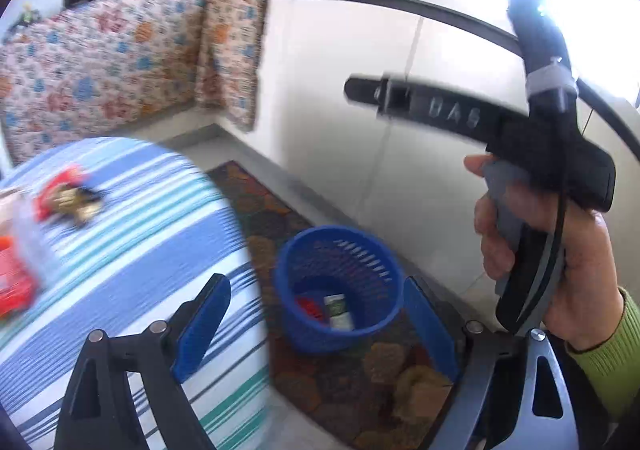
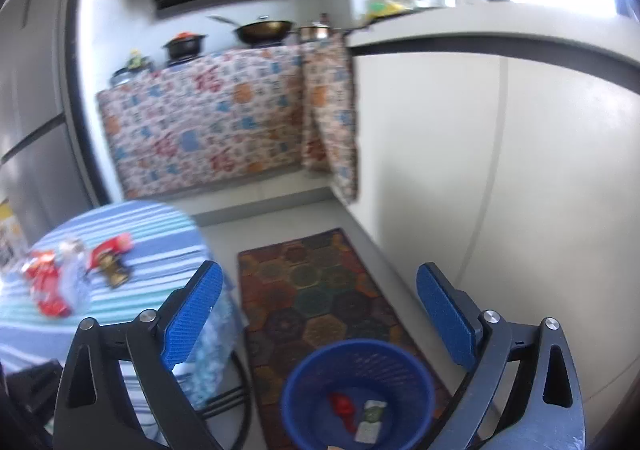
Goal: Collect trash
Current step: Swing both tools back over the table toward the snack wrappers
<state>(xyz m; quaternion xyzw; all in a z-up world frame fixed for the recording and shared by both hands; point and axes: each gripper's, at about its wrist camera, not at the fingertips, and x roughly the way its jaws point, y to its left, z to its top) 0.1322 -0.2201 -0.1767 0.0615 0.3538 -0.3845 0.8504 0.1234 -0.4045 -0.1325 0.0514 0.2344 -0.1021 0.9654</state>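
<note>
Both claws released, nothing held. Left gripper (image 1: 316, 314) has its blue pads spread wide, framing the blue basket (image 1: 340, 286) below it; right gripper (image 2: 320, 314) likewise spread wide, hovering above the same basket (image 2: 358, 394). Basket stands on the patterned mat (image 2: 316, 290) on the floor, near the mat's closer end, beside the round table with the striped blue-and-white cloth (image 2: 132, 226). Inside the basket: a red scrap (image 2: 344, 408) and a small white-and-green packet (image 2: 370, 420) lying side by side on the bottom; the same two show in the left wrist view, red scrap (image 1: 310, 308), packet (image 1: 339, 310). More trash on the table, toward its far left edge: a red wrapper with a dark gold-printed piece (image 2: 110, 256), and left of it a crumpled red packet under clear plastic (image 2: 50, 286). Both blurred, cannot read them. In the left wrist view the person's right hand (image 1: 536, 250) clutches the handle of the right gripper's body (image 1: 532, 154), green sleeve at the wrist. White cabinet fronts (image 2: 500, 170) run along the right of the mat; a floral cloth (image 2: 208, 122) hangs over the stove counter behind, with a wok (image 2: 266, 30) and pots on top.
</note>
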